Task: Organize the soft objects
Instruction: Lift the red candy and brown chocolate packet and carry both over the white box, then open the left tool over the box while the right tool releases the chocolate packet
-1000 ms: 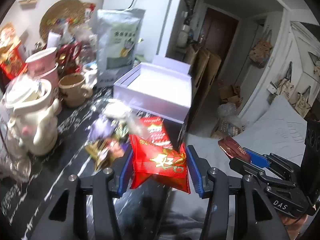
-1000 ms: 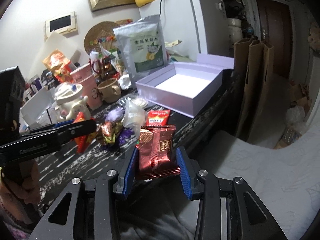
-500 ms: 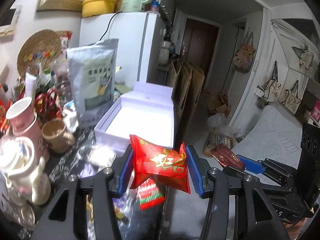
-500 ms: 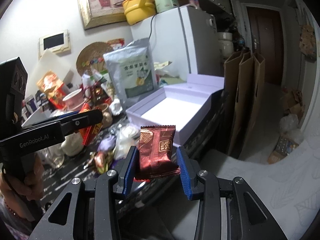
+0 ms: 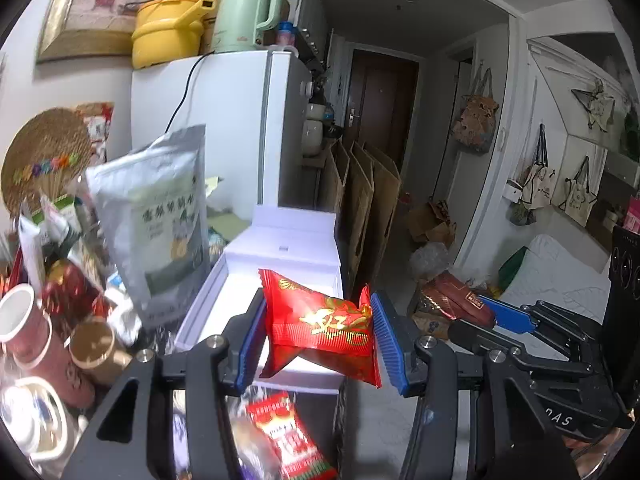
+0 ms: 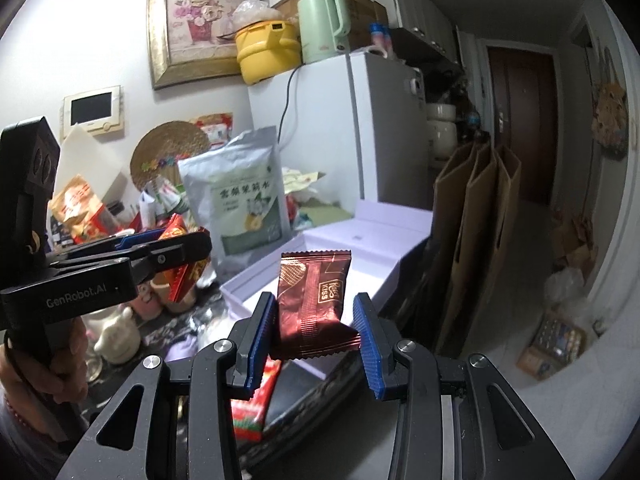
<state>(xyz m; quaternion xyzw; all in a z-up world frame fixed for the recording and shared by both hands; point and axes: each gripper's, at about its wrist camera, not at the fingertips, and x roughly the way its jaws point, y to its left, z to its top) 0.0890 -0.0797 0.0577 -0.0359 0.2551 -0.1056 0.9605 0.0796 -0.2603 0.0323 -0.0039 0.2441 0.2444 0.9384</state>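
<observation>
My left gripper [image 5: 318, 326] is shut on a red snack packet [image 5: 320, 324] with gold lettering, held in the air in front of the open white box [image 5: 280, 248]. My right gripper [image 6: 316, 328] is shut on a dark brown snack packet [image 6: 314, 304], also raised before the white box [image 6: 360, 240]. In the left wrist view the right gripper [image 5: 472, 312] shows at the right with its brown packet [image 5: 452, 300]. From the right wrist camera, the left gripper [image 6: 184, 248] appears at the left with the red packet [image 6: 182, 270]. More wrapped snacks [image 5: 288, 444] lie on the dark table below.
A silver pouch [image 5: 156, 220] stands left of the box, with cups [image 5: 24, 320], a teapot [image 6: 118, 332] and other clutter beside it. A white fridge [image 6: 360, 128] rises behind. Brown paper bags [image 6: 476, 232] lean at the table's right end. A hand [image 6: 40, 380] grips the left tool.
Both grippers have risen and moved forward toward the white box, each still holding its packet. The table and loose snacks have dropped lower in view.
</observation>
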